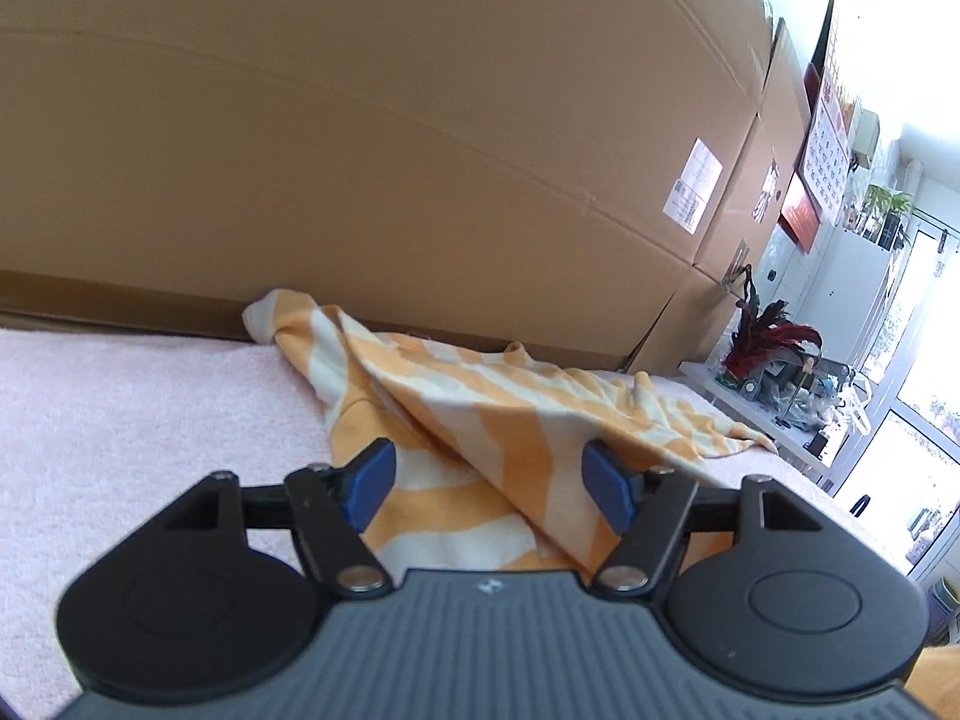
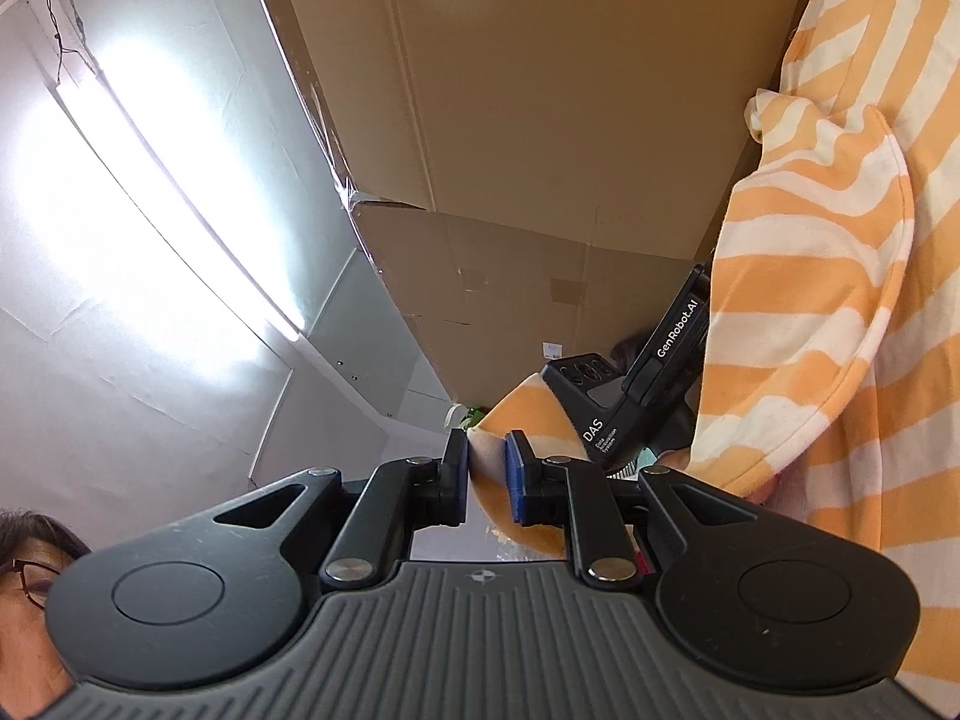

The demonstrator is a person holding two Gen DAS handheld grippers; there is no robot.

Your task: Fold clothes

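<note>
In the left wrist view the left gripper [image 1: 489, 483] sits at the bottom centre of the frame with its jaws spread wide, the blue pads [image 1: 371, 483] clear of the cloth on both sides. Between and beyond them lies the shirt [image 1: 480, 414], striped orange and white, rumpled on a pale pink towel [image 1: 120, 420] that fills the lower left of the frame. A raised fold of the shirt runs from the upper left, near the foot of the boxes [image 1: 390, 120], down toward the right pad, and its far edge trails off to the right. The brown cardboard boxes fill the whole upper part of the frame. At the right edge stand a white shelf [image 1: 750, 402] with red feathers and clutter, a calendar [image 1: 831, 144] above it, and bright windows. In the right wrist view the right gripper [image 2: 487, 477] is at lower centre, its jaws narrow and pinched on an edge of the shirt [image 2: 810, 300]; the rest of the cloth hangs in a broad sheet down the right side of the frame. Just behind the pinched edge, at centre right, the black body of the left gripper [image 2: 636, 396] shows. The boxes [image 2: 540, 90] fill the upper centre, a lit lamp [image 2: 180, 180] runs across the upper left, and part of a person's head sits at the lower left edge.
</note>
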